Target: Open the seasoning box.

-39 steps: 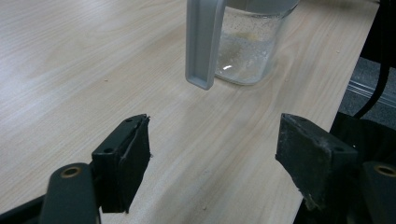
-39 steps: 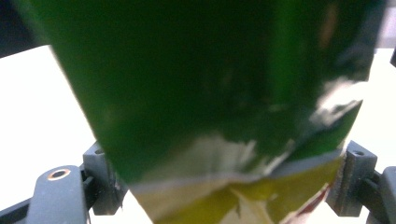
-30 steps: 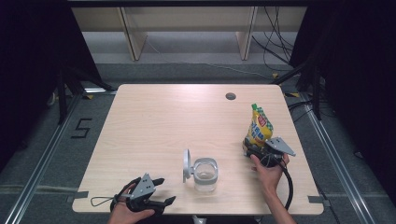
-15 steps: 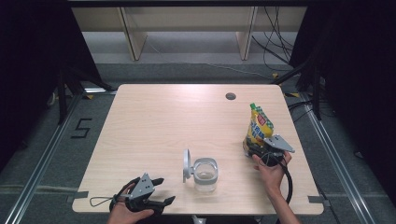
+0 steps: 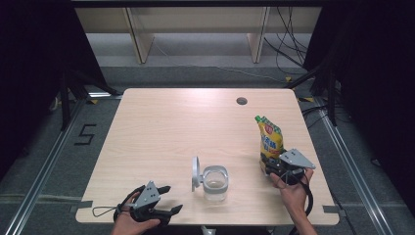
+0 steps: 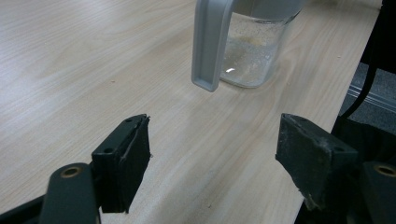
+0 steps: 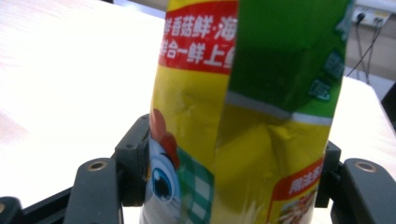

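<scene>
A yellow and green stand-up pouch (image 5: 269,139) with a cartoon rooster stands near the table's right edge. My right gripper (image 5: 270,169) holds its lower part; its jaws have just been closing, with the pouch (image 7: 243,102) between them. In the right gripper view my right gripper (image 7: 233,144) has both pads against the creased pouch sides. A clear glass jar (image 5: 215,182) with a grey flip lid (image 5: 195,172) standing open sits near the front middle. My left gripper (image 5: 172,198) rests open at the front left. In its own view my left gripper (image 6: 215,126) is empty, facing the jar (image 6: 254,51).
The light wooden table (image 5: 171,127) has a round cable hole (image 5: 241,101) at the back right. A person's hands reach in over the front edge. Dark floor and metal rails surround the table, with shelving legs behind it.
The right gripper's jaws closed in on the pouch, and the pouch shifted slightly left with the hand. The left gripper and the jar stayed where they were.
</scene>
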`<state>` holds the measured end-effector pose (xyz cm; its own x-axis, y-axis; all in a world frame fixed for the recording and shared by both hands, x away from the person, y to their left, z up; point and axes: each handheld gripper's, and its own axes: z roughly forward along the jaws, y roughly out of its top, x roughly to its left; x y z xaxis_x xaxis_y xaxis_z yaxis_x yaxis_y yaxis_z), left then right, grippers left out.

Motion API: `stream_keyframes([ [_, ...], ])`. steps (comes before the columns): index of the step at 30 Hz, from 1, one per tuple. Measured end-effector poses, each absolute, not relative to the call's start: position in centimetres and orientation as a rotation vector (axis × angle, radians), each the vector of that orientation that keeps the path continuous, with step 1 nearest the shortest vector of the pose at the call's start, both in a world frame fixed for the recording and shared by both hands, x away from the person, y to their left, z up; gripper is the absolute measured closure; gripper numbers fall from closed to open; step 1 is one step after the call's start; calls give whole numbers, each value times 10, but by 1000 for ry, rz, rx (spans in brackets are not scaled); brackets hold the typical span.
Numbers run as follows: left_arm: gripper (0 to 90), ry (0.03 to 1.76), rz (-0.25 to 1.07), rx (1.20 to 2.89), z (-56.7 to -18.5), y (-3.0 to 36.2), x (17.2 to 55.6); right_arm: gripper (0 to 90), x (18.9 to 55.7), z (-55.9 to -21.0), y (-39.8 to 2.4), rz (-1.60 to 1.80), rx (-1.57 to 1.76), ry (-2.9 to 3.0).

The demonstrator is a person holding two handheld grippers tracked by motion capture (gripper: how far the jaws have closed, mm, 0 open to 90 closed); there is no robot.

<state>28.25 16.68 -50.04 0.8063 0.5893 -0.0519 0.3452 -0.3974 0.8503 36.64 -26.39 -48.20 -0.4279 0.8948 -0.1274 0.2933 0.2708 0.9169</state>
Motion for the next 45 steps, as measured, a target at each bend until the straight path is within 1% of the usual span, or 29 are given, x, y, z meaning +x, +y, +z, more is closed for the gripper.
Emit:
stream_keyframes([
  [6,254,716,322,2024,-501,167,282,361,365,-483,-269,1188,1108,1870],
  [7,254,723,305,2022,-501,167,282,361,365,-483,-270,1178,1095,1870],
  [21,254,692,325,2028,-501,166,283,349,364,-489,-277,1210,1106,1858],
  [23,254,723,319,2019,-502,165,281,337,365,-491,-278,1228,1098,1852],
  [24,254,715,321,2024,-502,165,282,322,365,-494,-280,1266,1140,1857],
  [26,254,717,315,2023,-502,165,281,313,367,-495,-282,1267,1116,1852],
  [27,254,688,325,2033,-502,165,282,295,368,-498,-283,1300,1129,1834],
  [37,254,687,326,2043,-502,165,283,239,369,-502,-280,1332,1162,1781],
  [40,254,688,324,2043,-502,165,283,228,367,-502,-278,1310,1210,1775],
  [45,254,689,323,2044,-502,165,283,217,368,-502,-276,1313,1174,1778],
])
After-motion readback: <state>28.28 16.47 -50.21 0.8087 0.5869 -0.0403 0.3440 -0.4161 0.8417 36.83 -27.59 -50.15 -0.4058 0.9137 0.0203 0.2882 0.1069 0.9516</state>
